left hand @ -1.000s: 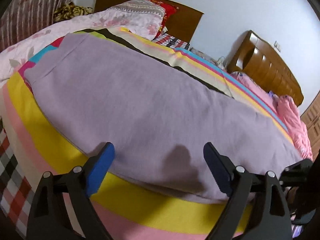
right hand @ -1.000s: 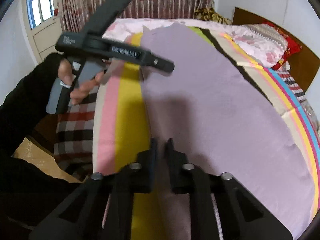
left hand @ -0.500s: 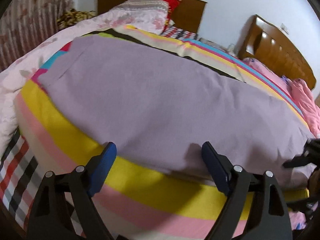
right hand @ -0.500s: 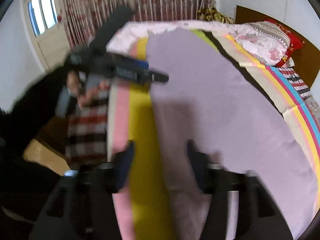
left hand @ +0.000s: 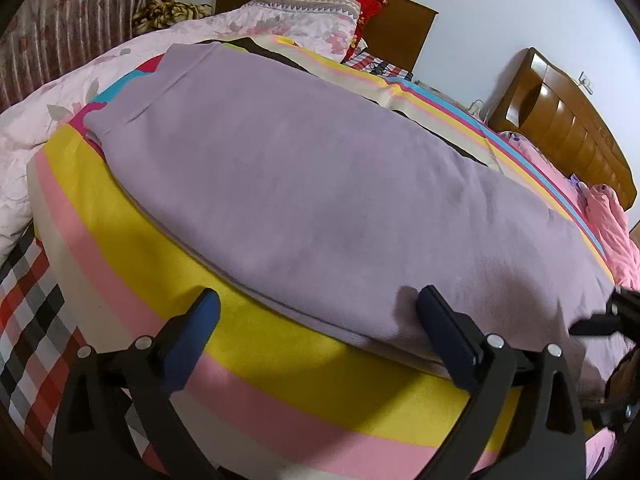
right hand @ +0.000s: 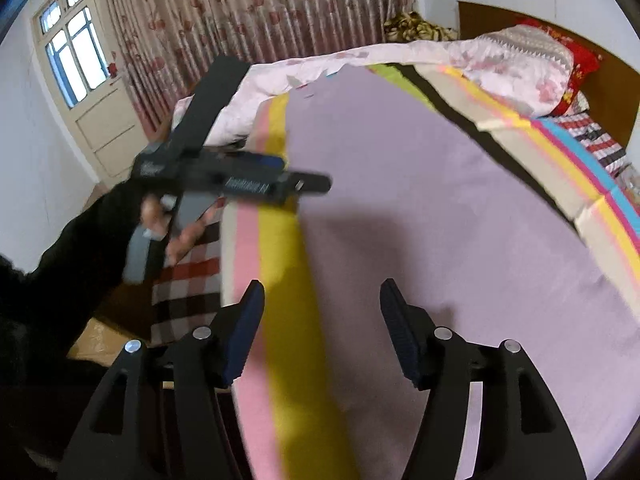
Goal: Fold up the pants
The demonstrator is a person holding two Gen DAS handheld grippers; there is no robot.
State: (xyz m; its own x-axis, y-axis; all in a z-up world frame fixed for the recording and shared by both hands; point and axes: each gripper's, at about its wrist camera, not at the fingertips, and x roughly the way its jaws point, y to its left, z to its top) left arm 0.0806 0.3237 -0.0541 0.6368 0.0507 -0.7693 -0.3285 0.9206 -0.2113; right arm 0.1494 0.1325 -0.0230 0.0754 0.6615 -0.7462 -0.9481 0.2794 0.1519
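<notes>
The lilac pants lie flat and long on a striped blanket on the bed; they also show in the right wrist view. My left gripper is open and empty, hovering over the pants' near edge. My right gripper is open and empty, above the pants' edge where it meets the yellow stripe. The left gripper also shows in the right wrist view, held in a hand at the bed's side. The right gripper's tip shows at the far right of the left wrist view.
A floral quilt and pillows lie at the head of the bed by a wooden headboard. A second headboard and pink bedding are at the right. A checked sheet, curtains and a door flank the bed.
My right gripper has opened from shut and let go of the pants' edge. My left gripper has shifted slightly along the bed's edge and stayed open.
</notes>
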